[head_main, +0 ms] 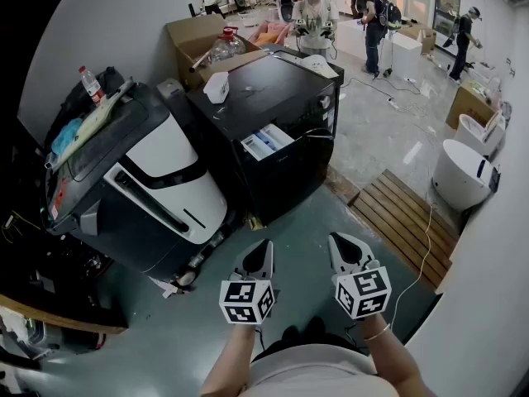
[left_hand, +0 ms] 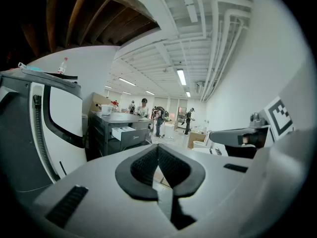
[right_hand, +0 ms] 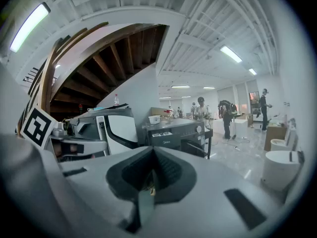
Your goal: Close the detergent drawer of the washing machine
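Observation:
A black washing machine [head_main: 273,114] stands ahead of me, and its white-and-blue detergent drawer [head_main: 266,142] sticks out of the front upper left. The drawer [left_hand: 124,131] shows pulled out in the left gripper view too; in the right gripper view I see the machine [right_hand: 173,133] with its panel. My left gripper [head_main: 263,247] and right gripper [head_main: 340,242] hover side by side near my body, well short of the machine. Both are shut with nothing between the jaws.
A large black-and-white appliance [head_main: 149,180] lies tilted left of the washer. A white cup [head_main: 217,87] sits on the washer top. Cardboard boxes [head_main: 198,35] stand behind. A wooden pallet [head_main: 405,217] and white round tubs [head_main: 463,172] lie right. Several people [head_main: 376,19] work far back.

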Available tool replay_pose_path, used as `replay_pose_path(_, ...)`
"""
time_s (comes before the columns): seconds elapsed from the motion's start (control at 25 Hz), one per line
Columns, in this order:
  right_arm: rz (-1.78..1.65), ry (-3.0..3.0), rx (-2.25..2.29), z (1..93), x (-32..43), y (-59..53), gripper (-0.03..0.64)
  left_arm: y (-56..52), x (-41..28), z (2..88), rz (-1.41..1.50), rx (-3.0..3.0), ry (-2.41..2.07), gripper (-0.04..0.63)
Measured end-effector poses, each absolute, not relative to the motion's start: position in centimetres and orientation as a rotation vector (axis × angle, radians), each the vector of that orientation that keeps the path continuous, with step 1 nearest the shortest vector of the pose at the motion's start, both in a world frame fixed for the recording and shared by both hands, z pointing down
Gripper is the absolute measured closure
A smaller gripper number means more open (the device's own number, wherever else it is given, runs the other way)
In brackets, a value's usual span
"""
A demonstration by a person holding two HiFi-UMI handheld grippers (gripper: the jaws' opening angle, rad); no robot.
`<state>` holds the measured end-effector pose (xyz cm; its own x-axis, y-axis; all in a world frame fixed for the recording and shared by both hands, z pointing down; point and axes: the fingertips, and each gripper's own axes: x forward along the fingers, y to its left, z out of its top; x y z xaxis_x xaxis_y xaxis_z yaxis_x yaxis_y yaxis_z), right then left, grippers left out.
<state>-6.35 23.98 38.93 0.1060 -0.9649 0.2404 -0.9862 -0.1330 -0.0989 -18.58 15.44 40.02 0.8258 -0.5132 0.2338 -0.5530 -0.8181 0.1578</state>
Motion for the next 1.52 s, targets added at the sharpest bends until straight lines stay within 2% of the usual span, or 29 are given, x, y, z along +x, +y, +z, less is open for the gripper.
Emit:
replay_pose_path(0.52,0.39,-2.0,2.287,39.7,-3.2,24.7,0.615,16.0,-16.5,40.7,0.262,2.753,-0.875,0.595)
replay_pose_path(0.72,0.389,-1.974,2.319,40.0,-1.4,24.7,0.615,16.0,-15.4,41.0,0.262,2.741,-0.887,0.549)
replay_pose_path(0.88,0.396,-2.003,2.293,40.4,-0.7,24.7,0.611,16.2,-14.6,41.5,0.267,2.723,-0.901,0.543)
replay_pose_path(1.24,0.438,-2.011,2.271,41.1,1.0,24.7,0.505,16.1,-13.3,42.3,0.278,2.695,-0.929,0.512)
replay_pose_path(1.52,0.472,-2.011,2.265,41.5,1.9,23.4,0.465,14.6,-13.1,42.4,0.29,2.684,-0.967,0.48)
